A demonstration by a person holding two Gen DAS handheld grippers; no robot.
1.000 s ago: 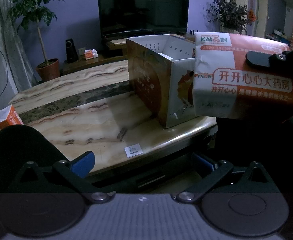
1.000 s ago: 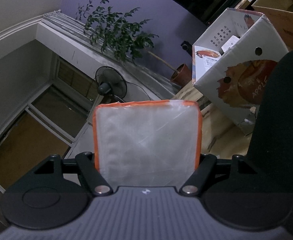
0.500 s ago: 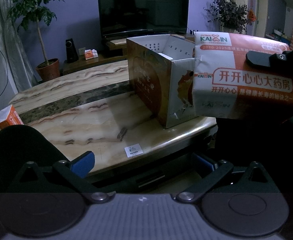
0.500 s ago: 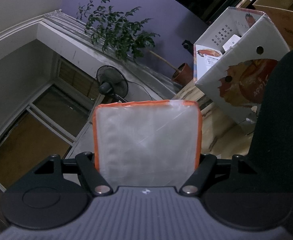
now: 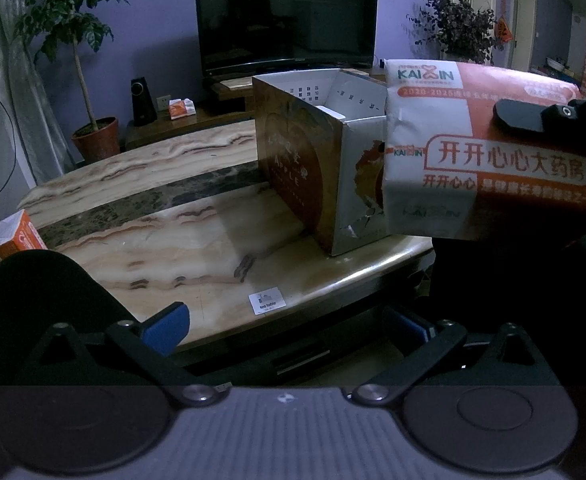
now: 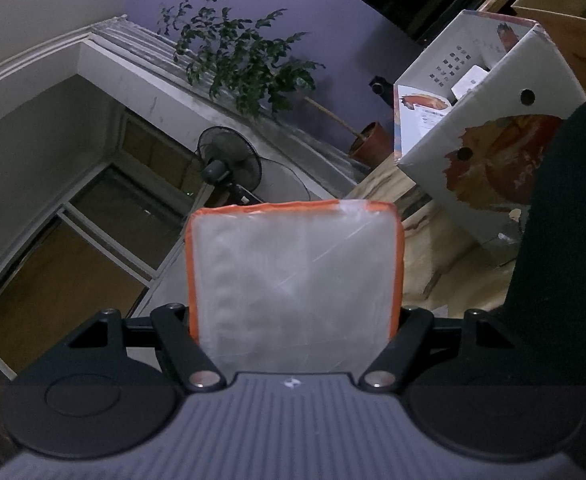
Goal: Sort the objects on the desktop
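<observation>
An orange-and-white tissue pack (image 5: 473, 160) with printed Chinese text hangs in the air at the right, in front of the near corner of an open cardboard box (image 5: 305, 168). My right gripper (image 6: 295, 312) is shut on the tissue pack (image 6: 293, 280), whose end fills the space between the jaws. One black finger (image 5: 521, 114) lies on the pack's top face. The box (image 6: 485, 120) stands on the marble table (image 5: 153, 240) with something white inside. My left gripper (image 5: 287, 328) is open over the table's near edge, with nothing between its blue pads.
A small orange-and-white carton (image 5: 13, 236) sits at the table's left end. A white sticker (image 5: 267, 300) lies near the front edge. Behind the table are a TV (image 5: 285, 16), a potted plant (image 5: 93, 136), a speaker (image 5: 143, 100) and a standing fan (image 6: 229, 160).
</observation>
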